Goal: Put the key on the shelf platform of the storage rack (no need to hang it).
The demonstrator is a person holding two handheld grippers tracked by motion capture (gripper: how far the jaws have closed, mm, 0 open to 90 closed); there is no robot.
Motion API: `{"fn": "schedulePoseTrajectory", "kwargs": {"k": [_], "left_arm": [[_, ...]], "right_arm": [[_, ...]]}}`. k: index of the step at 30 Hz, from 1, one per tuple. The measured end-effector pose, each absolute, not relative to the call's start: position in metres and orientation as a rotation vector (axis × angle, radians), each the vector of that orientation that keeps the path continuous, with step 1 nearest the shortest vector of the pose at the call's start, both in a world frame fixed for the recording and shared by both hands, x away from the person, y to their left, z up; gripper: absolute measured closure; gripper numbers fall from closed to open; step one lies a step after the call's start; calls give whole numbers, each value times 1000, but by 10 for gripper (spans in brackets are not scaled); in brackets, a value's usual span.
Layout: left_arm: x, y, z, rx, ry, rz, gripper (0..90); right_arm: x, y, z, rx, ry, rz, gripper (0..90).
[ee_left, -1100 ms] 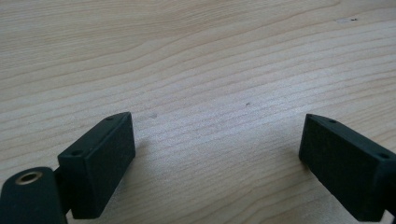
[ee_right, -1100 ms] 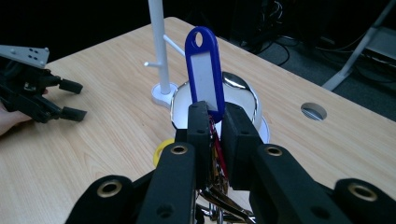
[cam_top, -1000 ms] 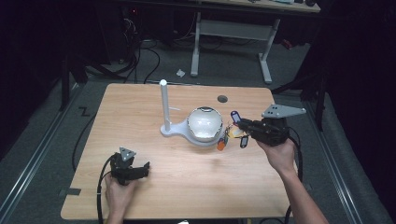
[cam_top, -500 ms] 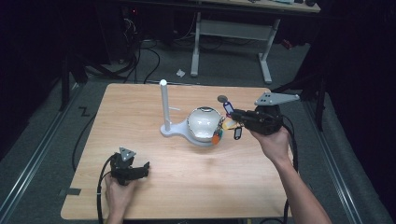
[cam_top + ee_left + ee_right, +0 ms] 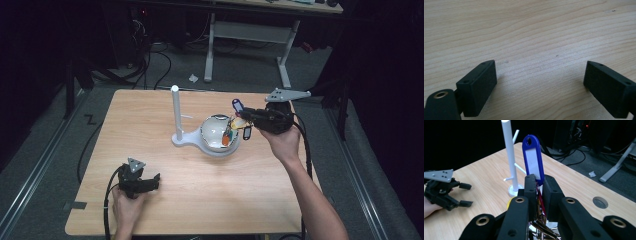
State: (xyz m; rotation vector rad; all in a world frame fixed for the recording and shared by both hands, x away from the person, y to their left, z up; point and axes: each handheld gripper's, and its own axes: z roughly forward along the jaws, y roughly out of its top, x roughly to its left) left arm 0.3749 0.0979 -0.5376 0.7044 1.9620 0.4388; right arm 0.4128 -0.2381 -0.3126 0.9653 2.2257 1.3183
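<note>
Keys (image 5: 235, 131) on their ring, with a blue tag (image 5: 533, 160) sticking up, hang pinched in the right gripper (image 5: 539, 192) above the white bowl (image 5: 216, 135), lifted but not yet hung on the white peg stand (image 5: 176, 115), while the left gripper (image 5: 150, 182) rests spread and empty on the table (image 5: 150, 120).

Bare table (image 5: 150, 125) lay open left of the white post (image 5: 175, 112) and along the near edge. The post, its side pegs (image 5: 520, 168) and the white bowl (image 5: 216, 134) obstructed the centre. Left gripper (image 5: 142, 184) occupied the near-left corner.
</note>
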Motion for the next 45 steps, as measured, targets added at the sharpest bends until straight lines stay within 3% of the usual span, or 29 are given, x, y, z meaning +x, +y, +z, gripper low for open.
{"fn": "schedulePoseTrajectory", "kwargs": {"k": [45], "left_arm": [[375, 98, -538, 708, 1958, 442, 122]], "right_arm": [[456, -193, -385, 1012, 2296, 1200, 821]]}}
